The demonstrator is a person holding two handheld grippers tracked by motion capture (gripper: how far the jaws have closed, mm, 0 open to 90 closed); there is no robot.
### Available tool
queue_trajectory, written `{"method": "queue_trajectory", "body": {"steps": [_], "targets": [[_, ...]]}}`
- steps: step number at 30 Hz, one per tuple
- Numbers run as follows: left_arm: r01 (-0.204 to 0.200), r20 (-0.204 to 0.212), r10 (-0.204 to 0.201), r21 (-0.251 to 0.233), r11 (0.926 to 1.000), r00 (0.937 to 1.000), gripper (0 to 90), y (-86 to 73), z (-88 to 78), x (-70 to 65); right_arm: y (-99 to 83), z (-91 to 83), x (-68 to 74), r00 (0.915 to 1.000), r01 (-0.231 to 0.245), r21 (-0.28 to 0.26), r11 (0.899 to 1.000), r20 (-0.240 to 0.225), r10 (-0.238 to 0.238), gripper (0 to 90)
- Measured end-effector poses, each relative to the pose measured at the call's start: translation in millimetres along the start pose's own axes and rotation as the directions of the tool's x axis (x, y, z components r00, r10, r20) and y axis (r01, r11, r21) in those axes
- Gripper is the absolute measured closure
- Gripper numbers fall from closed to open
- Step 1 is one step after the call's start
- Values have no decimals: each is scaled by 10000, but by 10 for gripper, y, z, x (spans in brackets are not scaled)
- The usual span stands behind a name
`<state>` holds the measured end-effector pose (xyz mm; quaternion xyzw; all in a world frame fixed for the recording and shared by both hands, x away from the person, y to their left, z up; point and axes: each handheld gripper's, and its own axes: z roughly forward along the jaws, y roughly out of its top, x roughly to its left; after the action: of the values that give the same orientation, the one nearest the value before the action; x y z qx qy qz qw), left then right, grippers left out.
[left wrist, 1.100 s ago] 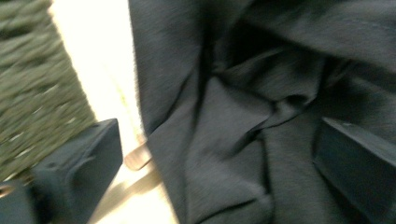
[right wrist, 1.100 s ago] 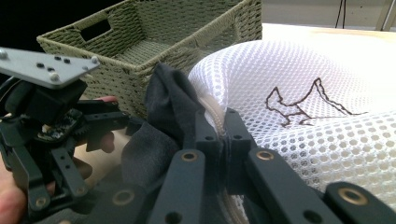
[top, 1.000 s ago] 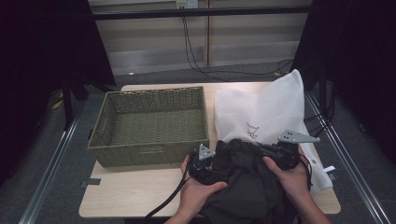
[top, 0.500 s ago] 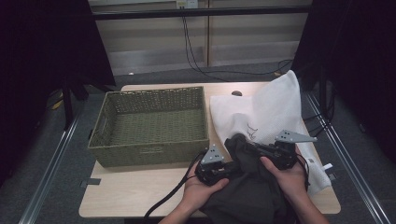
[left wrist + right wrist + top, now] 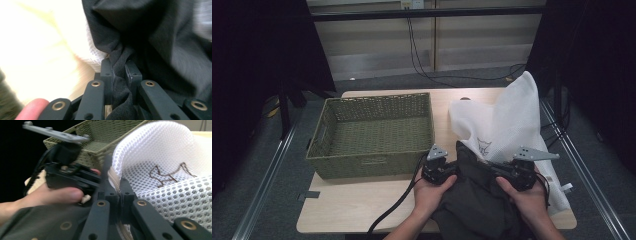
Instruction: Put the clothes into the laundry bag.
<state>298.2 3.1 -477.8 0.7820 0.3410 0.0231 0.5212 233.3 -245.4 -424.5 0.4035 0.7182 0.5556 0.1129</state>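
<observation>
Shifted up and toward the white mesh bag (image 5: 507,125) since earlier: left gripper (image 5: 451,175), jaws just closed on dark garment (image 5: 477,200) at table front. Left gripper view: cloth pinched. Right gripper view: right gripper (image 5: 119,192) clamped on bag's zipper edge.

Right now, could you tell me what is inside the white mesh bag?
The dark garment reaches into the white mesh bag at its opening. The mesh hides how far in it goes, and whether anything else lies inside.
</observation>
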Motion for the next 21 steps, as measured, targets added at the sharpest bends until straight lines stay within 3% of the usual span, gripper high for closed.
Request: {"method": "queue_trajectory", "body": {"steps": [1, 3, 4, 5, 7, 8, 10, 11, 13, 14, 15, 16, 18, 20, 21], "targets": [[-511, 153, 513, -160, 9986, 9986, 799, -3, -34, -47, -6, -35, -23, 10000, -25, -60, 10000, 94, 25, 883], [-1709, 337, 1720, -311, 9848, 9845, 796, 5, -109, -154, -3, -62, -57, 9997, -2, -158, 9999, 227, 6, 883], [-2118, 247, 2123, -180, 9771, 9769, 785, 16, -168, -180, 18, -93, -123, 9976, 14, -332, 9994, 692, 9, 883], [-2087, 246, 2093, -248, 9777, 9775, 785, 23, -223, -178, 18, -93, -123, 9976, 14, -332, 9994, 692, 9, 883], [-1603, 400, 1638, -783, 9840, 9857, 779, 35, -365, -98, 33, -102, -198, 9951, -147, -499, 9986, 973, 195, 883], [-1404, 262, 1436, -975, 9853, 9893, 828, 52, -455, -41, 25, -97, -268, 9920, -253, -564, 9981, 1225, 320, 883], [-954, 44, 973, -1566, 9830, 9952, 827, 88, -611, 80, 14, -89, -296, 9902, -390, -552, 9977, 1315, 460, 883], [-806, 272, 866, -1741, 9814, 9959, 827, 109, -654, 148, -1, -75, -321, 9896, -502, -505, 9975, 1325, 565, 883], [-337, 496, 410, -1405, 9895, 9979, 795, 140, -666, 229, -27, -39, -341, 9907, -628, -484, 9969, 1180, 682, 883], [-64, 784, 154, -1130, 9936, 9968, 745, 137, -626, 240, -30, -27, -337, 9909, -649, -406, 9971, 1153, 692, 883], [47, 754, 11, -764, 9971, 9972, 557, 120, -573, 222, -15, -6, -321, 9921, -463, -366, 9983, 1152, 502, 883], [-9, 595, 35, -450, 9990, 9982, 557, 89, -507, 185, -15, -6, -321, 9921, -463, -366, 9983, 1152, 502, 883], [-134, 273, 133, 34, 9999, 9995, 334, 22, -383, 119, 5, 6, -294, 9925, -479, -361, 9982, 1104, 516, 882], [92, 56, -93, 237, 9997, 9999, 214, -23, -278, 85, 4, 22, -291, 9934, -438, -339, 9985, 1047, 471, 883], [297, 307, -308, 373, 9989, 9991, 153, -29, -235, 86, -1, 28, -291, 9938, -415, -278, 9988, 1019, 441, 883]]}}
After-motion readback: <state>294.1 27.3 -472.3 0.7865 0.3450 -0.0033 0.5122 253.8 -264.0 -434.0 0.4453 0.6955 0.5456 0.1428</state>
